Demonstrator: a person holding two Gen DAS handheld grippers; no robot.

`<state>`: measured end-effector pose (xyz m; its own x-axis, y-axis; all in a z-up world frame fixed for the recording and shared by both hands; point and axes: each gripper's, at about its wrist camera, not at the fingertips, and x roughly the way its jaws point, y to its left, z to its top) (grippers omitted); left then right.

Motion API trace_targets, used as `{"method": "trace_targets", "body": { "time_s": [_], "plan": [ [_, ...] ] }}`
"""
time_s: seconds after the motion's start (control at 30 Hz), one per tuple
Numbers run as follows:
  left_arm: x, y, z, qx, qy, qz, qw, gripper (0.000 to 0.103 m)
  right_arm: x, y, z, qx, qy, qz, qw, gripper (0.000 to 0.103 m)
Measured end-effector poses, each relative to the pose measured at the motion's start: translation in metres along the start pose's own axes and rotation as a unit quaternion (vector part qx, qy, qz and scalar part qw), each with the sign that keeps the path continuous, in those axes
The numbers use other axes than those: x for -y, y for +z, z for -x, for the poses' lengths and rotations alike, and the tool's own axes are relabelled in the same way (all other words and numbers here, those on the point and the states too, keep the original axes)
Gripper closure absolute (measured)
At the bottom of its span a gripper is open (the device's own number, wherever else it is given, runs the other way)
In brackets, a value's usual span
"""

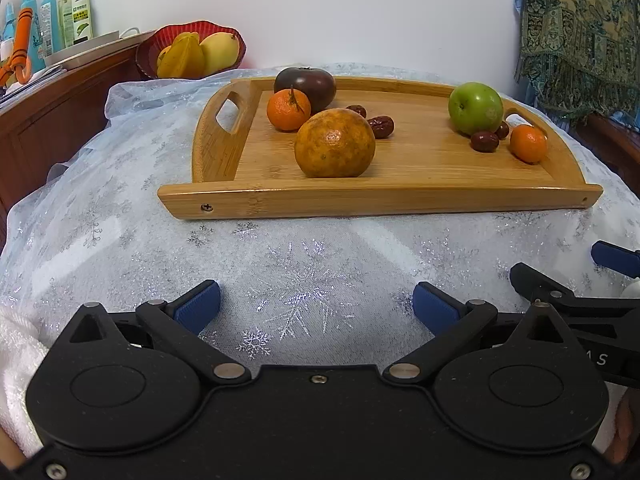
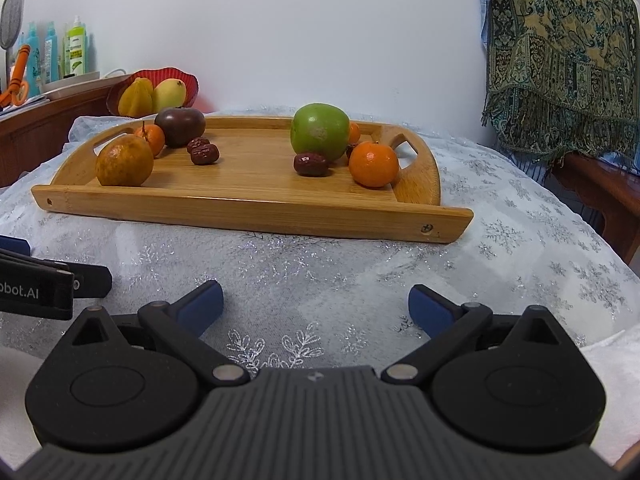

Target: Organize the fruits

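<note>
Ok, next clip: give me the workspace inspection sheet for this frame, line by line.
Surface: white snowflake tablecloth.
Job's things: wooden tray holding a large mottled orange, dark purple fruit, green apple, two tangerines and red dates.
Clutter: red bowl of yellow fruit behind the tray; bottles on the wooden sideboard.
Grippers: left hand-held gripper open, above bare cloth; right hand-held gripper open, above bare cloth; neither touches fruit.
Cables: nothing seen.
Surroundings: white wall; patterned shawl hanging on the right.
</note>
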<state>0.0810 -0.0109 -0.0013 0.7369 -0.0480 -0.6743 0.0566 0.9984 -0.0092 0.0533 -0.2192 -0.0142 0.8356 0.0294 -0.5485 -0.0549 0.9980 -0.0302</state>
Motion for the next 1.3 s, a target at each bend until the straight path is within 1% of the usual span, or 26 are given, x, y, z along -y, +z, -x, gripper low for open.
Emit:
{"method": "trace_targets", "body": {
  "time_s": [0.23,0.5,1.3],
  "plan": [
    [-0.0011,0.0014,-0.0009,-0.001,0.002,0.010,0.9999,0.000,-0.0001,-0.0004,0.0001,0.001,0.000,0.001,1.000,0.000],
    [-0.0010,0.0020,-0.0019,-0.004,0.008,0.011,0.9999,0.000,-0.0002,-0.0006,0.0000,0.002,0.000,0.001,1.000,0.000],
    [-0.0011,0.0012,-0.0017,-0.004,0.009,0.006,0.9999,0.000,-0.0006,-0.0013,0.0000,0.003,0.000,0.001,1.000,0.000]
  ]
}}
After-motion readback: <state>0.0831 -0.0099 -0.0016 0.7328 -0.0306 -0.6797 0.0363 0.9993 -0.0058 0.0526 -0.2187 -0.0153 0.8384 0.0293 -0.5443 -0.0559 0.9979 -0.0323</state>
